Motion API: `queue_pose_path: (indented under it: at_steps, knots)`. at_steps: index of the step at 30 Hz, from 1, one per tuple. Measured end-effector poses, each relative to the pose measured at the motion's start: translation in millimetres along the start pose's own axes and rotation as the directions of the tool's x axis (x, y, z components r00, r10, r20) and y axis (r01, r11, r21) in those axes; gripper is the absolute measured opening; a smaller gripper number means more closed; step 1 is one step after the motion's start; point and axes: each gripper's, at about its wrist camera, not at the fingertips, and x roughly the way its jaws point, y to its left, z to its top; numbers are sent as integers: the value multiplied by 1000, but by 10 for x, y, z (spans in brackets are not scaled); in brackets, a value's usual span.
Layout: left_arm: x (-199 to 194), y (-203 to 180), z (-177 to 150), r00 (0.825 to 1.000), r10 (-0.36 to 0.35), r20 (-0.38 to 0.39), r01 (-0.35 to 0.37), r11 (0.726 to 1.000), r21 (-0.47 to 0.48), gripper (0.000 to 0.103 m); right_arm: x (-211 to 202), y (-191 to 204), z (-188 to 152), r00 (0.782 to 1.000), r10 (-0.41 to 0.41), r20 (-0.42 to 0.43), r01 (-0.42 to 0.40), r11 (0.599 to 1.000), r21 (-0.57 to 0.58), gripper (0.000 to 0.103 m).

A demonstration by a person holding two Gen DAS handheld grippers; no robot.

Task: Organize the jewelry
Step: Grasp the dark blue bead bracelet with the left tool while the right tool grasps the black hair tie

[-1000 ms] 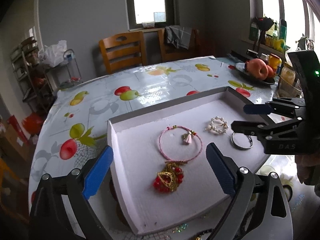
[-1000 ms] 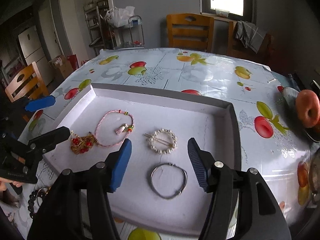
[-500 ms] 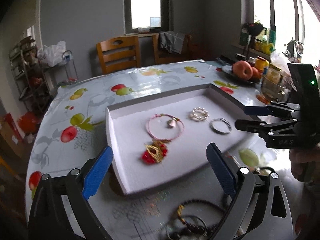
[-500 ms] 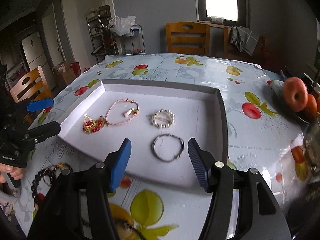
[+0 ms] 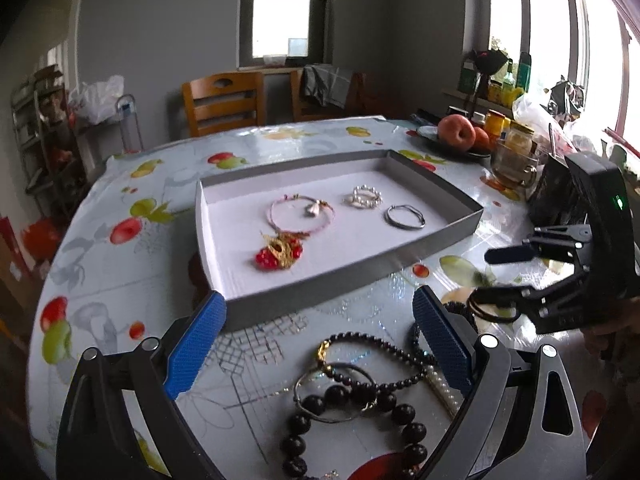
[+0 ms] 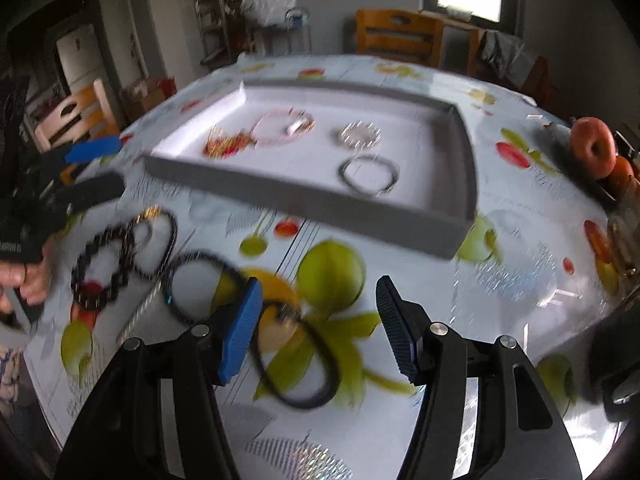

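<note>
A shallow grey tray (image 5: 436, 240) (image 6: 304, 200) with a white floor holds a pink cord bracelet (image 5: 301, 215), a red-and-gold ornament (image 5: 279, 254), a pearl ring clip (image 5: 363, 197) and a silver bangle (image 5: 405, 216) (image 6: 369, 173). Loose on the table in front of it lie dark bead bracelets (image 5: 352, 400) (image 6: 120, 256) and a black cord loop (image 6: 296, 356). My left gripper (image 5: 316, 344) is open and empty above the beads. My right gripper (image 6: 318, 326) is open and empty above the black loop; the left wrist view shows it too (image 5: 504, 276).
The table has a fruit-print cover (image 5: 120, 280). A plate of peaches (image 5: 458, 134) (image 6: 592, 152), jars and a glass mug (image 5: 512, 160) stand at its right side. Wooden chairs (image 5: 220, 104) stand behind the table.
Both grippers have pulled back from over the tray toward the table's near edge. The loose bead bracelets and black loop have come into view below them. Both stay open.
</note>
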Motion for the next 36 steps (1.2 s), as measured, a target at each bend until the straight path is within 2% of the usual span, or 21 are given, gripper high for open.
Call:
queue_pose_path:
  at_steps: [7,9,11,14,16,23,28,32,36]
  knots:
    - [-13,-51,-48,1000,-12,-5,12,1000,10,94,2,77,-107,1000,-2,-13,2,999,-35,56]
    - [-19,-104,-53,1000,-15,-8,15,999,28,94,-12,62,-105,1000,-1,-9,1,999,-32,49]
    - [-22,-158,-56,1000,-19,-11,19,999,46,94,-27,32,-113,1000,1,-4,-1,1000,-21,36]
    - [-34,-241,-59,1000,-27,-13,28,997,68,94,-44,-26,-120,1000,-2,-2,2,1000,-8,22]
    - [-38,-305,-58,999,-36,-18,37,996,83,94,-56,-65,-127,1000,-1,0,1,1000,3,16]
    - [-26,-587,-78,997,-62,-39,67,987,146,94,-87,-163,-137,1000,-3,4,3,999,40,14]
    - [26,-793,-103,992,-104,-67,115,977,179,93,-88,-201,-138,1000,13,5,-13,998,57,14]
    - [115,-969,-134,985,-132,-108,152,965,211,75,-91,-250,-142,1000,22,9,-22,996,84,14]
    - [236,-1082,-173,981,-116,-154,151,960,234,60,-94,-263,-143,1000,26,10,-27,995,93,14]
